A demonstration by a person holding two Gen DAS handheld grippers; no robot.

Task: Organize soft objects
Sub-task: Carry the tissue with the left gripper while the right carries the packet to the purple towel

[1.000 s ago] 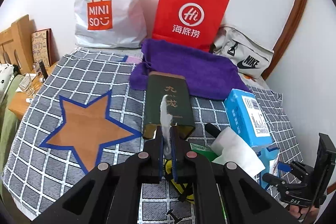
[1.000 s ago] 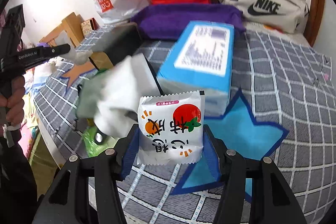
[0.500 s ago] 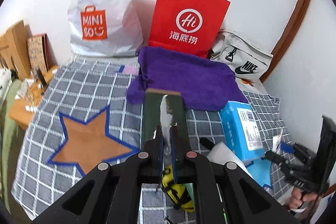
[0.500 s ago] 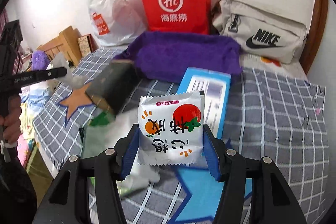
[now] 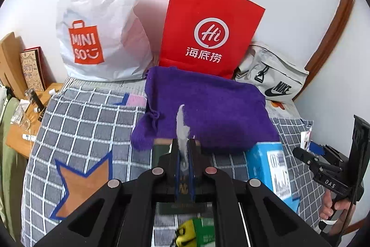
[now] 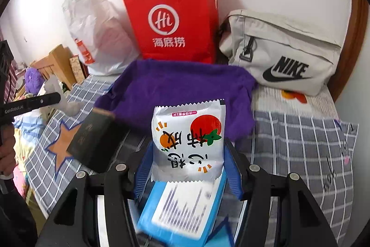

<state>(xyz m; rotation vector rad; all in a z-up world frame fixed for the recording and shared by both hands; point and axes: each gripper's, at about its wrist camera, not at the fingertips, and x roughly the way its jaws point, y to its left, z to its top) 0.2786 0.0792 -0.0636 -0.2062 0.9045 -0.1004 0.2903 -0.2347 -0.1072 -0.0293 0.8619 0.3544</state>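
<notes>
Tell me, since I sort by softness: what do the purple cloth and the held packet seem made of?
Purple cloth: likely terry or fleece, matte and fuzzy, with slumped folds. Packet clamped in the right gripper: probably thin plastic film, glossy, with a serrated sealed edge and puffed body.

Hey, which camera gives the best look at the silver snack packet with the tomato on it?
The right wrist view. The snack packet fills the middle there, face-on though upside down, held between the right claw's blue pads. The left wrist view shows only a sliver of it at the far right edge, above the other handheld claw.
</notes>
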